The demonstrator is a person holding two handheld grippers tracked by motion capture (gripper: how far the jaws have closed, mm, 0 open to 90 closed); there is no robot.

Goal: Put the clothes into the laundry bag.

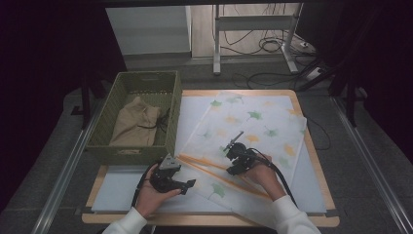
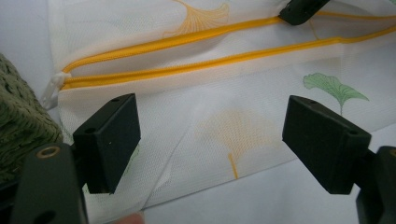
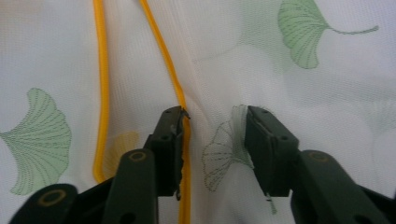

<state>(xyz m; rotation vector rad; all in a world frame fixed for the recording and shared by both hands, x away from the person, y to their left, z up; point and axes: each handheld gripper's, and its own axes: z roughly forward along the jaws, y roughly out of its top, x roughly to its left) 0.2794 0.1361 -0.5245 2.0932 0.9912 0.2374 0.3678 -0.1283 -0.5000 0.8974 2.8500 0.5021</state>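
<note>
We held both tools over a white mesh laundry bag (image 1: 253, 126) printed with ginkgo leaves, which lay flat on the surface (image 1: 311, 161) just right of a green woven basket (image 1: 124, 151). A tan drawstring pouch (image 1: 134, 124) lay inside the basket. Our right tool (image 3: 212, 140) rested on the mesh, its jaws part-spread with one pad against the orange zipper (image 3: 184, 135) and a fold of mesh between them, not yet pinched. Our left tool (image 2: 210, 144) hovered near the zipper's white pull (image 2: 50, 91), jaws spread wide.
</note>
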